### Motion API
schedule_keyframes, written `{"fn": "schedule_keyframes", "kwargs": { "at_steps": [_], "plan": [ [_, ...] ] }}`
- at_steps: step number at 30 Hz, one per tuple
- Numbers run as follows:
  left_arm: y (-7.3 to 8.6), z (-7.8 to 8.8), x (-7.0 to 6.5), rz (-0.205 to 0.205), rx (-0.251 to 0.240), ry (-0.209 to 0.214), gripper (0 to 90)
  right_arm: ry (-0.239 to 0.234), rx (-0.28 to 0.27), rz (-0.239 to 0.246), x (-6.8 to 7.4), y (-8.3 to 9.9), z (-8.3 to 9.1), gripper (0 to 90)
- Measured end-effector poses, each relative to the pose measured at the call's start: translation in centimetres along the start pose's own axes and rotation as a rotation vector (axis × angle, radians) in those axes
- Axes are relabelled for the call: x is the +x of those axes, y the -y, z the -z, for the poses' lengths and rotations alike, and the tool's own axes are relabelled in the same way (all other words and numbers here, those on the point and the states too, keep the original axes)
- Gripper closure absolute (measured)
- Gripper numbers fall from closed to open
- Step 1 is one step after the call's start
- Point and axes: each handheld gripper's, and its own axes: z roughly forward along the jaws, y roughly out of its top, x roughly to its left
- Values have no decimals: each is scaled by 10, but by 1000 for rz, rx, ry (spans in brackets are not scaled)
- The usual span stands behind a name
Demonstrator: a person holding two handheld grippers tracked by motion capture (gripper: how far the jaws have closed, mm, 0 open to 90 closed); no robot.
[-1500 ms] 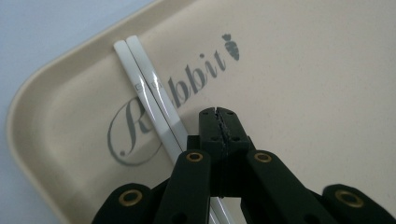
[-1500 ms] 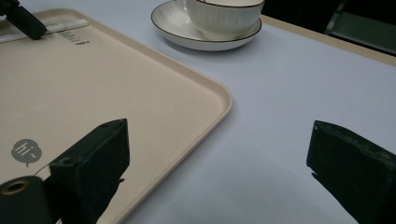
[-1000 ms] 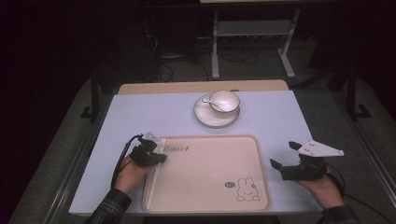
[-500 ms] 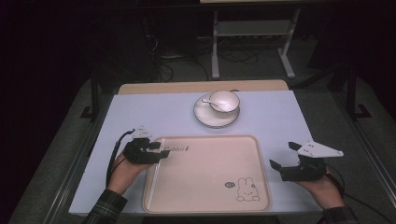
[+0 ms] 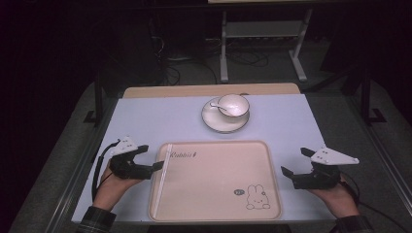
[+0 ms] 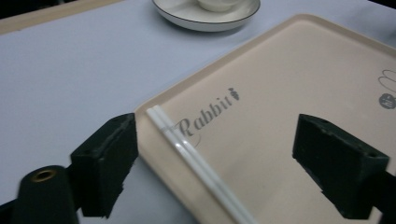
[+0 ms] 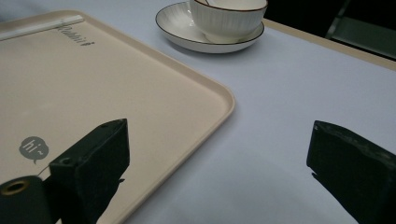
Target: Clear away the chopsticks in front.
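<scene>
On the beige rabbit-print tray (image 5: 216, 184), along its left rim: one pair of white chopsticks (image 5: 165, 167), lying side by side, running from the tray's far-left corner toward the near edge beside the "Rabbit" lettering.

Left gripper (image 5: 145, 158): just off the tray's left rim, jaws spread wide and empty. They have just been opening; a second ago they were shut over the tray's far-left corner, and the hand has since drawn back to the left, off the tray. Judgement: the chopsticks have been released and their placement on the tray looks finished.

Right gripper (image 5: 294, 162): off the tray's right rim, near its front-right corner, jaws wide, holding nothing, unmoved from a second ago.

Beyond the tray's far edge: white cup (image 5: 233, 104) on a dark-rimmed saucer (image 5: 216, 121), with what appears to be a spoon in the cup. Judgement: likely the next items to go on the tray.

View notes. Left gripper view: shows the chopsticks (image 6: 196, 163) as two separate sticks touching, lying clear of both jaws. Right gripper view: shows the cup's ribbed wall (image 7: 229, 21) and the "hi" bubble on the tray (image 7: 116, 88). High view: shows both hands and the rabbit drawing.
</scene>
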Motion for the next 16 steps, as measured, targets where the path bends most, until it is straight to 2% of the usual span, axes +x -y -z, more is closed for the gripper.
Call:
{"fn": "schedule_keyframes", "kwargs": {
  "at_steps": [4,9,16],
  "plan": [
    [10,10,6,17,-11,-33,98,1,0,3,1,0,0,52],
    [14,12,10,33,-10,-32,98,1,-1,4,1,0,0,52],
    [14,8,9,23,2,-27,101,2,-4,2,1,0,1,52]
  ]
}}
